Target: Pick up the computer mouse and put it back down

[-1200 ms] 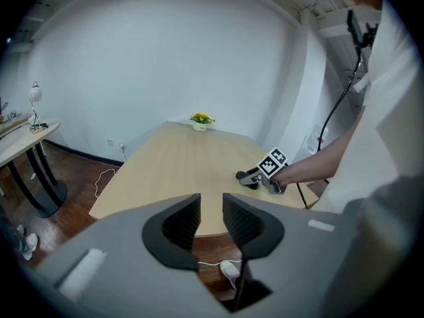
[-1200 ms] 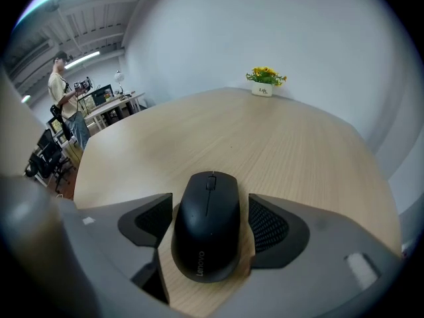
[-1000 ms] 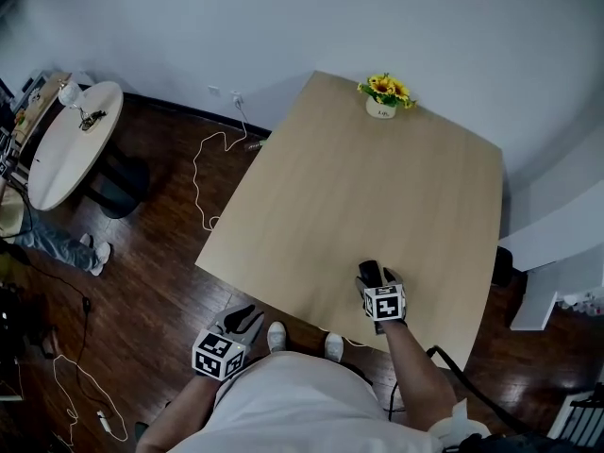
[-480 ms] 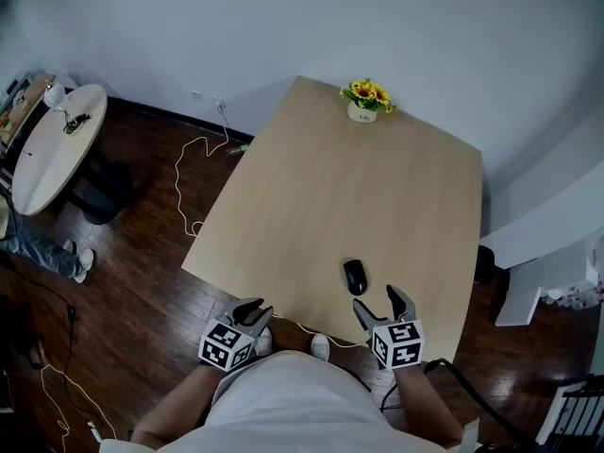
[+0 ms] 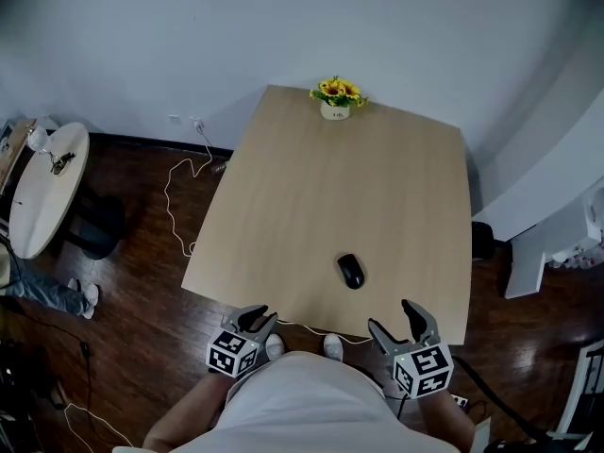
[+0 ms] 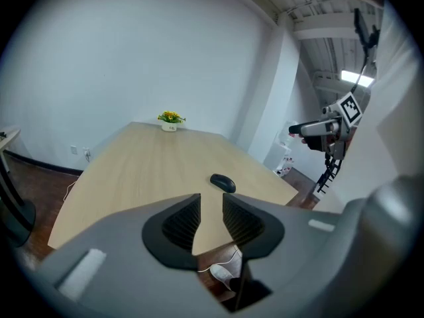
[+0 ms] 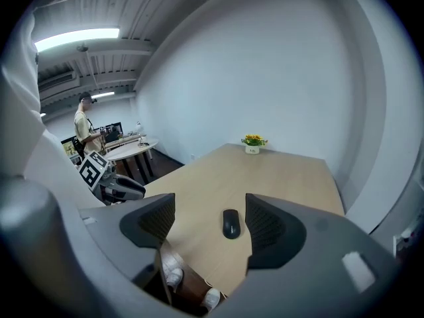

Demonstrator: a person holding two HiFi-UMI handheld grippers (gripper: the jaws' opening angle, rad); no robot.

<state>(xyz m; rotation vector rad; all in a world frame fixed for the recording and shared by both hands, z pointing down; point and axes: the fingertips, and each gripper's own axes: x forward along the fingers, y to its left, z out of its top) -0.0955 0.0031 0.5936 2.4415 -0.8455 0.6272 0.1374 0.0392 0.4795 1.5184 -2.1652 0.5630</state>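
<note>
Black oval computer mouse (image 5: 351,272) is lying on the pale wooden table (image 5: 349,177), near its front edge. The grey right gripper (image 5: 392,317) is hovering at that edge, well short of the mouse, jaws spread wide and empty. The grey left gripper (image 5: 255,317) is showing only a narrow gap, gripping nothing.

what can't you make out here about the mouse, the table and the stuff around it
Mouse: buttons, wheel and any cable are too small in the head view and both gripper views.
Flower pot: label too small to read, head view.
Round side table: items on it too small to name, head view.
Legs of the table: hidden under its own top, head view.
</note>
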